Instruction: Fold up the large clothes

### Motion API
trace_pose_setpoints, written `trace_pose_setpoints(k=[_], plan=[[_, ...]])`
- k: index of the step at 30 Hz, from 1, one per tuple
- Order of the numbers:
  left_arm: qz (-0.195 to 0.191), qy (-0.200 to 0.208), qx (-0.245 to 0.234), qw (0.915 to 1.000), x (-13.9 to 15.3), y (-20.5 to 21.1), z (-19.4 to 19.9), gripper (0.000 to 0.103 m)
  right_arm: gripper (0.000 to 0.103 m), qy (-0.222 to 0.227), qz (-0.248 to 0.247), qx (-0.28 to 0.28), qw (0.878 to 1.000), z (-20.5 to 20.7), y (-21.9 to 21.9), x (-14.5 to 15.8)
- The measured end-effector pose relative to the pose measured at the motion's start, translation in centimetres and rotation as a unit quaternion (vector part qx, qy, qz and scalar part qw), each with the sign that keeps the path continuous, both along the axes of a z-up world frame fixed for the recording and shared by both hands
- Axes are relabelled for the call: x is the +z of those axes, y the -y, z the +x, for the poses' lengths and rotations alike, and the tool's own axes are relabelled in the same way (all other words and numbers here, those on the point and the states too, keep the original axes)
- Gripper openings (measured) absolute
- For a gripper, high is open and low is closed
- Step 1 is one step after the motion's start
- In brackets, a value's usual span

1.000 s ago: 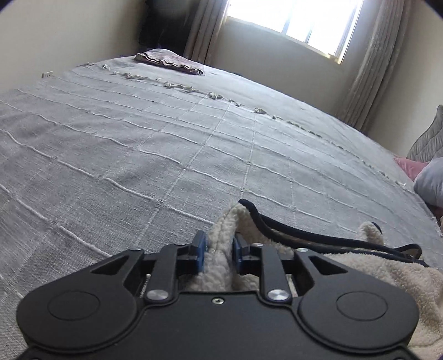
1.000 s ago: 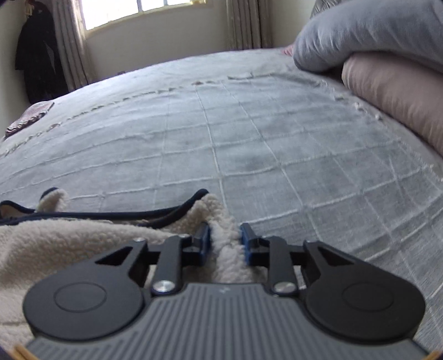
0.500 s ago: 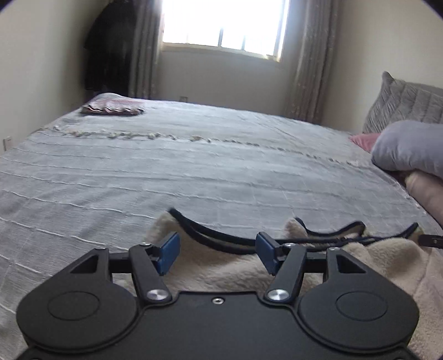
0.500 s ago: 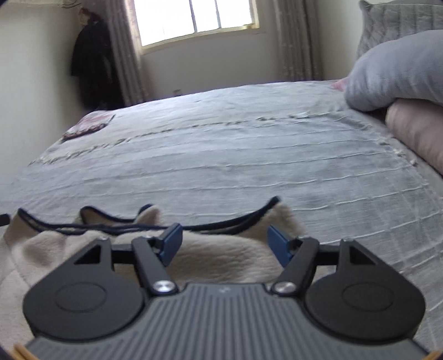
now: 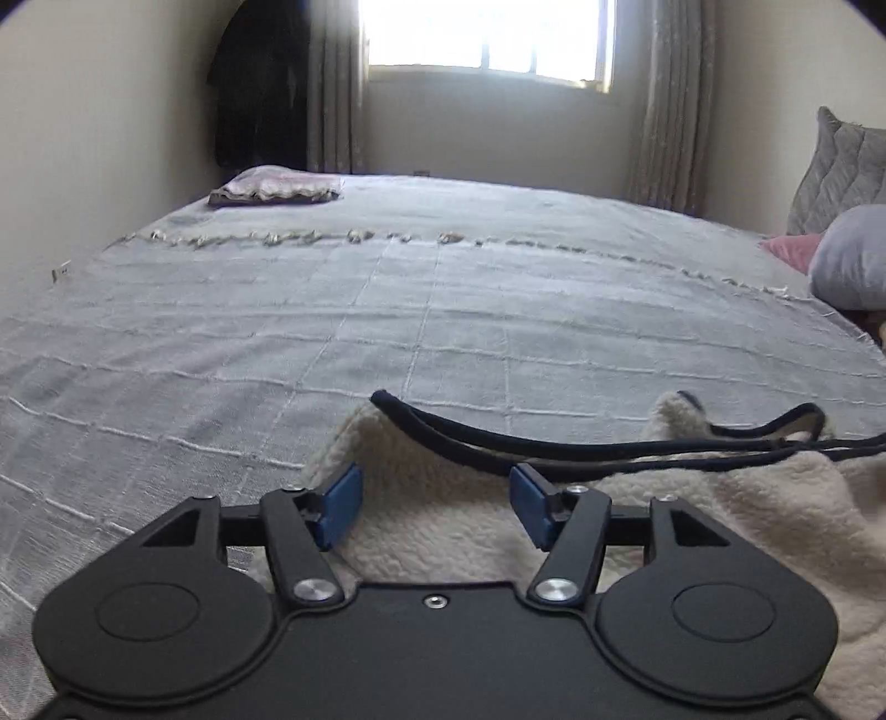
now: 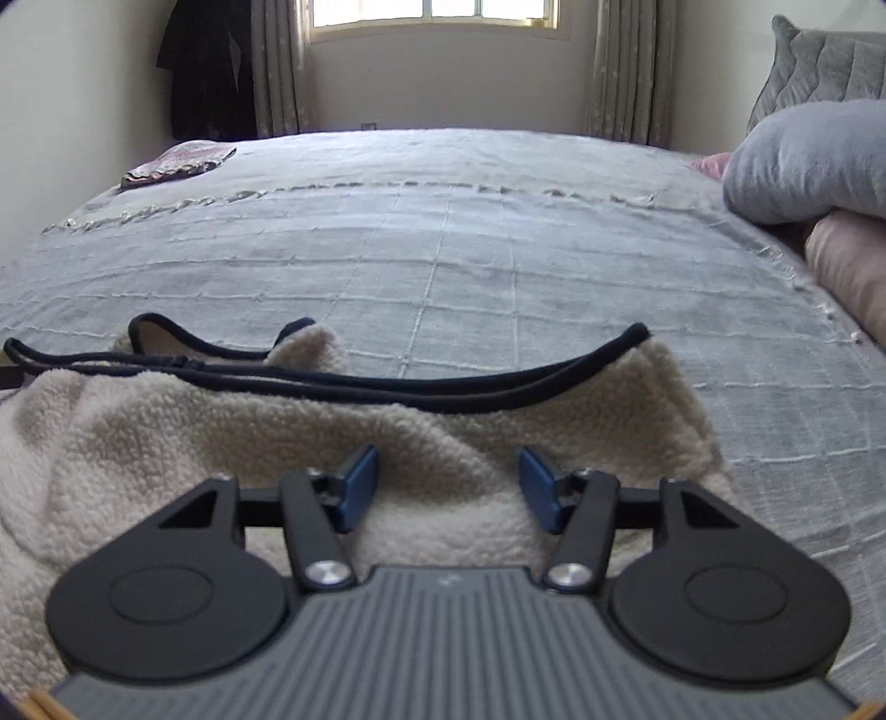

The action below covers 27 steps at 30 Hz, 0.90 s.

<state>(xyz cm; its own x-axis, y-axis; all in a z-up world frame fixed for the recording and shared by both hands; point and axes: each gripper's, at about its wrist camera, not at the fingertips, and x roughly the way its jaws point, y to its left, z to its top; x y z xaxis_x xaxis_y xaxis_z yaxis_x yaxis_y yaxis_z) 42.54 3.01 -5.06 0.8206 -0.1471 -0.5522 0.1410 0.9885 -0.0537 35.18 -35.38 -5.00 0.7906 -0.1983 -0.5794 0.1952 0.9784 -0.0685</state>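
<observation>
A cream fleece garment [image 5: 747, 498] with a dark navy trim lies flat on the grey bedspread [image 5: 387, 310], its trimmed edge facing away from me. My left gripper [image 5: 436, 487] hovers just above its left corner, jaws apart, blue pads clear of the fabric. In the right wrist view the same fleece [image 6: 166, 421] spreads to the left. My right gripper [image 6: 448, 471] is over the fleece's right corner. Its jaws are closing, the fleece lies under the gap, and the pads [image 6: 360, 482] do not press on it.
A small folded cloth [image 5: 274, 188] rests at the bed's far left corner. Pillows [image 6: 808, 160] are stacked along the right side. A dark coat [image 6: 210, 72] hangs by the curtained window [image 5: 487, 33]. Wide bedspread stretches beyond the fleece.
Both grippers were shut on the fleece's trimmed corners and have let go. Their jaws stand apart, both have drawn back and up a little, and both views have rolled level.
</observation>
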Motion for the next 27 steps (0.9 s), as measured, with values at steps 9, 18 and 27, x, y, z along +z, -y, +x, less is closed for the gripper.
trace_pose_setpoints(k=[9, 18, 27], plan=[[-0.032, 0.027, -0.071, 0.9966, 0.4, -2.3, -10.8, 0.059, 0.06, 0.024, 0.064, -0.014, 0.998, -12.0, 1.6, -0.3], [-0.031, -0.007, -0.032, 0.999, 1.1, -2.7, -14.7, 0.076, 0.065, 0.04, 0.046, -0.037, 0.997, -16.6, -0.5, 1.2], [-0.093, -0.082, 0.048, 0.9912, 2.5, -4.7, -21.8, 0.103, 0.085, 0.042, 0.042, -0.03, 0.998, -19.5, -4.9, 1.9]])
